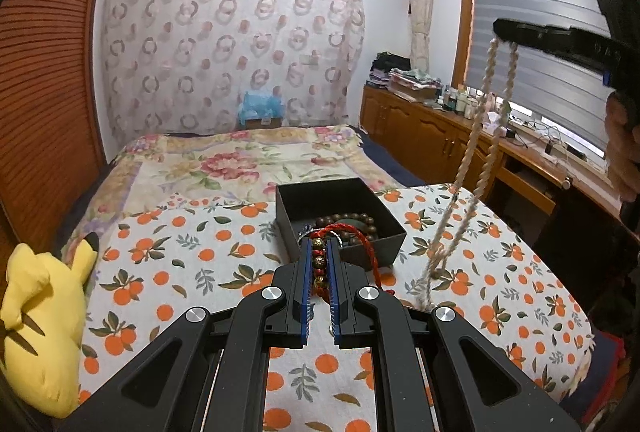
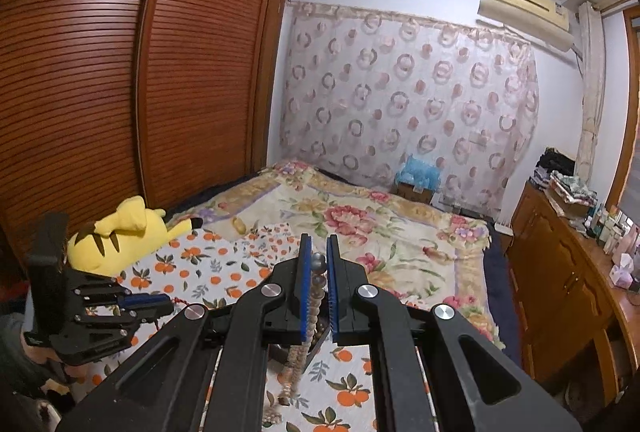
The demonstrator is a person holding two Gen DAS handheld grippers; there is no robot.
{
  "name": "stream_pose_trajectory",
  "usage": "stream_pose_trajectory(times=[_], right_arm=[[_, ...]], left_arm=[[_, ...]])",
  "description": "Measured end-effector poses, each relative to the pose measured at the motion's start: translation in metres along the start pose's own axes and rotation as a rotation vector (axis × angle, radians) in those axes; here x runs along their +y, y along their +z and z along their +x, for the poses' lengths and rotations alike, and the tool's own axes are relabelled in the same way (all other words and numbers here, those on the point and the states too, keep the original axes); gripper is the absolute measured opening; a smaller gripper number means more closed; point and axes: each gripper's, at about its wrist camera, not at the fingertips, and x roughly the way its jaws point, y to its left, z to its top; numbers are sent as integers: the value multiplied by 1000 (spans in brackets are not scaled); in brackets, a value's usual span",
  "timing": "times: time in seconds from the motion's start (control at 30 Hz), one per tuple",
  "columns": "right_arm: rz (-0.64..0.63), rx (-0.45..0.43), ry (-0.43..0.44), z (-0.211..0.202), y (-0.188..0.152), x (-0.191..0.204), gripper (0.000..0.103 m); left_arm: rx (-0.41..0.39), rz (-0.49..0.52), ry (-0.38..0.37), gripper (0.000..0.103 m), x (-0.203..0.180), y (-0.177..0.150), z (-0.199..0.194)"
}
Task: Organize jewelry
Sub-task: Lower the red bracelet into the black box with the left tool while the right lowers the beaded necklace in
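Note:
In the left wrist view my left gripper (image 1: 319, 242) is shut on a red cord bracelet (image 1: 320, 264) with gold and brown beads, held just in front of an open black box (image 1: 376, 250). A brown wooden bead bracelet (image 1: 352, 224) lies inside the box. High on the right, my right gripper (image 1: 502, 30) is shut on a cream pearl necklace (image 1: 475, 130), whose two strands hang down to the cloth. The right wrist view shows the right gripper (image 2: 319, 238) pinching the necklace (image 2: 318, 264), and the left gripper (image 2: 170, 302) low at the left.
An orange-print cloth (image 1: 200, 252) covers the near end of a bed with a floral quilt (image 1: 224, 160). A yellow plush toy (image 1: 44, 332) lies at the left edge. A wooden dresser (image 1: 440, 136) with clutter lines the right wall. A brown slatted wardrobe (image 2: 100, 72) stands at the left.

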Motion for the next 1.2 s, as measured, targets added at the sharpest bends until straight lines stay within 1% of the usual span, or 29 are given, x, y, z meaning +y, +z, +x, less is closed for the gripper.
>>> stream_pose_trajectory(times=[0.3,0.47,0.63,0.8,0.9,1.07,1.2], right_arm=[[-34,-41,-2,-23,23,3,9],[-50,-68,3,-37,39,8,9],[-83,-106,-9,-55,60,14,9],[-116,-127,-32,-66,76,19,9],[-119,-118,-40,-62,77,18,9],[-97,-91,-30,-43,71,12,9],[-89,-59,-22,-15,63,11,9]], left_arm=[[-5,4,-5,6,-2,0,-3],[7,-8,-3,6,-2,-3,-1],[22,-19,0,6,1,-9,1],[12,-22,3,6,5,-5,-3],[1,-15,5,6,6,1,-6],[-12,10,13,6,6,15,-2],[-11,27,17,6,6,25,11]])
